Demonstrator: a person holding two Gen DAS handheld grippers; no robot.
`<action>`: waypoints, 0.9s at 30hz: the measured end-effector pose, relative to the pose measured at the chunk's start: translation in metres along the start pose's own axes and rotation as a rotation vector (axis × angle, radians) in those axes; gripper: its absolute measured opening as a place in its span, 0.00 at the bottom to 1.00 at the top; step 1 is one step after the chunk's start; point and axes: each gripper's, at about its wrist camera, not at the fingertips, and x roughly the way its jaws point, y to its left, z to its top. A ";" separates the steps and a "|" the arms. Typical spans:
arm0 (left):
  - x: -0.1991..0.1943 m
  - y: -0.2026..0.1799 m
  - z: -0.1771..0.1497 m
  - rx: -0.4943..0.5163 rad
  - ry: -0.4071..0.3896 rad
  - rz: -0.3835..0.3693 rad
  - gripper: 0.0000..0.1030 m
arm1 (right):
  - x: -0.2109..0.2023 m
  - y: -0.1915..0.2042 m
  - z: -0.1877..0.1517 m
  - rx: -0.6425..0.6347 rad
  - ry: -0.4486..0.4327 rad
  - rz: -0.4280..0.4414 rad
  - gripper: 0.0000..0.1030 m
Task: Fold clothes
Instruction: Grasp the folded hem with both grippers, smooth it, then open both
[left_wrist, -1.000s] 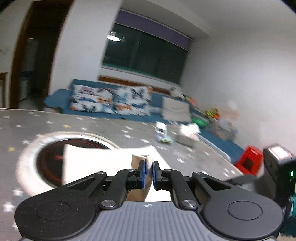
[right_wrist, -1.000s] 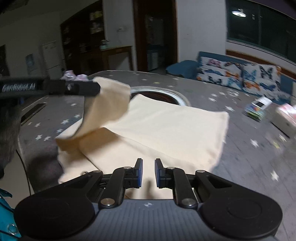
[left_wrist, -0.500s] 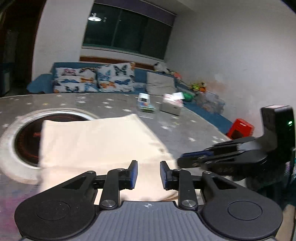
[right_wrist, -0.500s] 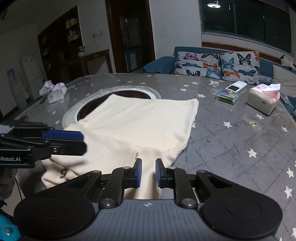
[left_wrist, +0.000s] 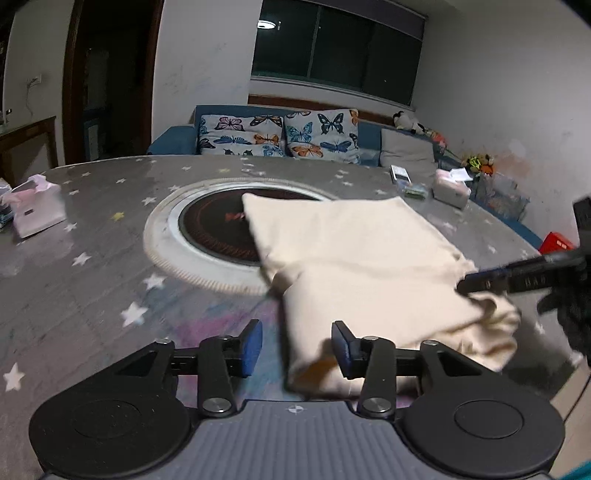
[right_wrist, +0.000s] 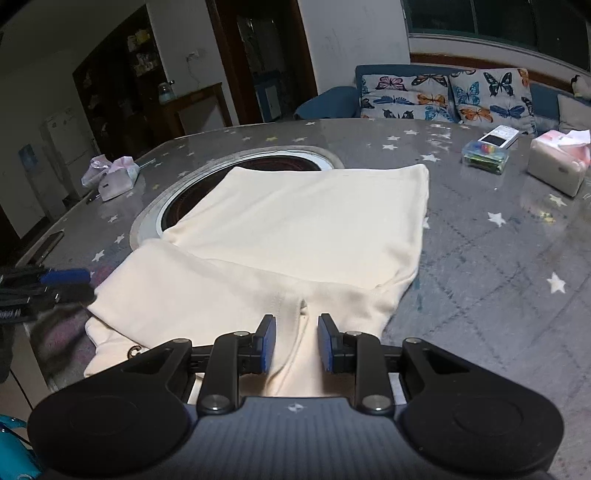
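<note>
A cream garment (left_wrist: 351, 251) (right_wrist: 295, 229) lies folded on the grey star-patterned table (left_wrist: 92, 295), its far part over the round inset hotplate (left_wrist: 162, 236). A folded-over layer covers its near half. My left gripper (left_wrist: 296, 345) hovers at the garment's near left corner. Its jaws are opening, and the cloth's edge lies between the pads without being pressed. My right gripper (right_wrist: 297, 341) is low over the near edge of the garment, jaws opening, a seam of the cloth between its pads and not pinched. Each gripper shows side-on in the other view: right gripper (left_wrist: 465, 286), left gripper (right_wrist: 86, 284).
A white tissue box (right_wrist: 557, 166) and a clear box (right_wrist: 485, 157) with a phone on top stand at the far right. A pink tissue pack (right_wrist: 114, 179) lies far left. A sofa with butterfly cushions (left_wrist: 280, 136) is behind the table. The table's edge is close below both grippers.
The left gripper let go of the lifted flap, which now lies flat over the garment, and swung left and down to the near corner. Both grippers' jaws have widened.
</note>
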 end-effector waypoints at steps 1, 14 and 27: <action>-0.004 0.000 -0.003 0.010 0.002 -0.008 0.45 | 0.000 0.001 0.001 -0.003 0.002 0.003 0.24; 0.002 -0.001 -0.016 0.049 0.006 -0.023 0.28 | 0.000 0.012 0.002 -0.024 0.006 -0.012 0.07; -0.007 -0.018 -0.018 0.157 -0.040 0.008 0.02 | -0.048 0.044 0.033 -0.187 -0.135 -0.132 0.05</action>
